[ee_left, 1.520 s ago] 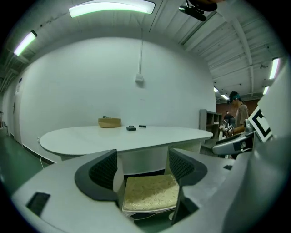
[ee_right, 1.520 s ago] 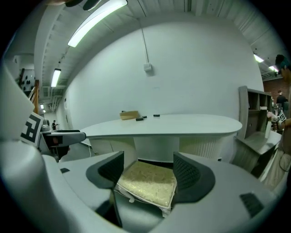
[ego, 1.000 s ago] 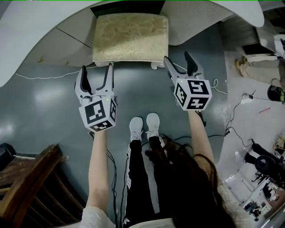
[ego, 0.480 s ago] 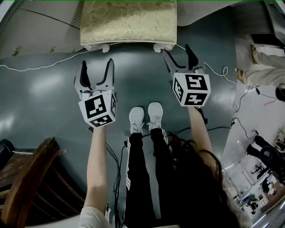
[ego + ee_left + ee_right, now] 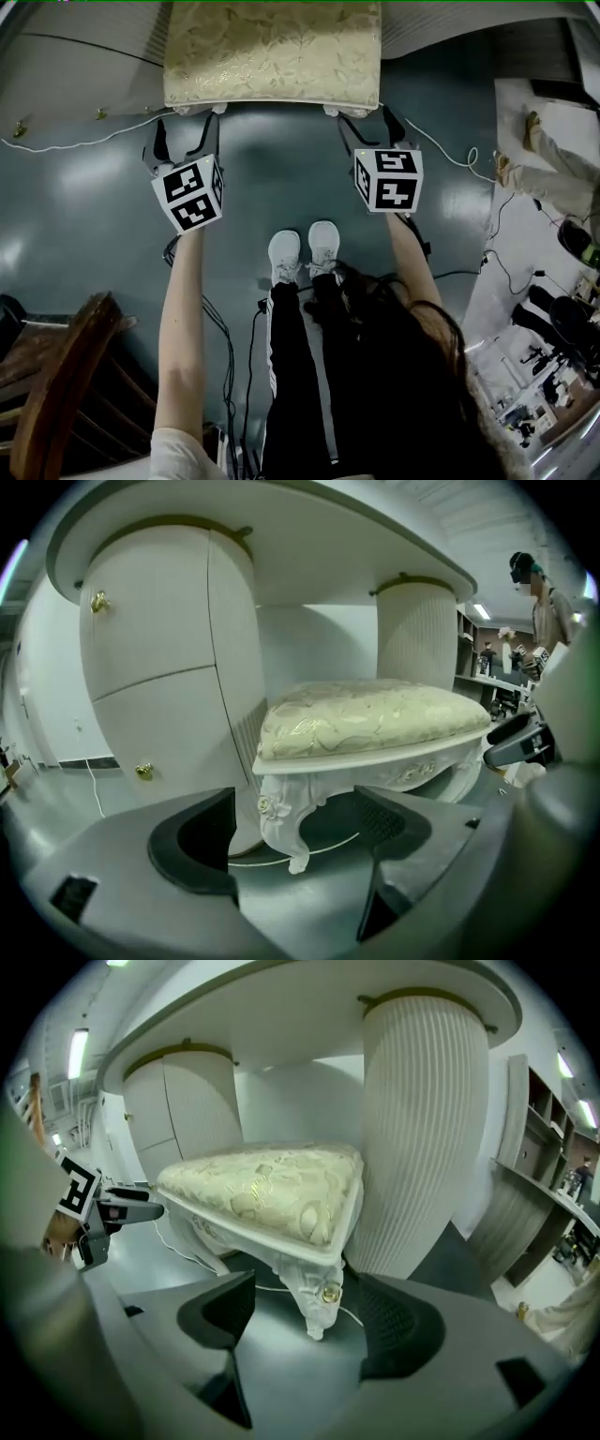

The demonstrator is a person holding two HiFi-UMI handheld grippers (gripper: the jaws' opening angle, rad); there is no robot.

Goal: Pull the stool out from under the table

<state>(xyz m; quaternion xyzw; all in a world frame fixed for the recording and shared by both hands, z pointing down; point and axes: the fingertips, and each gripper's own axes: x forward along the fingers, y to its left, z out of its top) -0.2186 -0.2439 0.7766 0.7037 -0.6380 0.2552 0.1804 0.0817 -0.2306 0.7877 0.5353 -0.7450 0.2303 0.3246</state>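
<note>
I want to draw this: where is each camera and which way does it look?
Head view: on the person's head, looking steeply down at the cream-cushioned white stool; shows both arms, white shoes, left gripper and right gripper.
Left gripper view: rides the left gripper, looking along its open jaws, just opened wider with nothing between them, toward the stool's front leg.
Right gripper view: rides the right gripper, looking along its open jaws at the stool's other front leg.
Shared: both gripper views show the stool under the white table.
</note>
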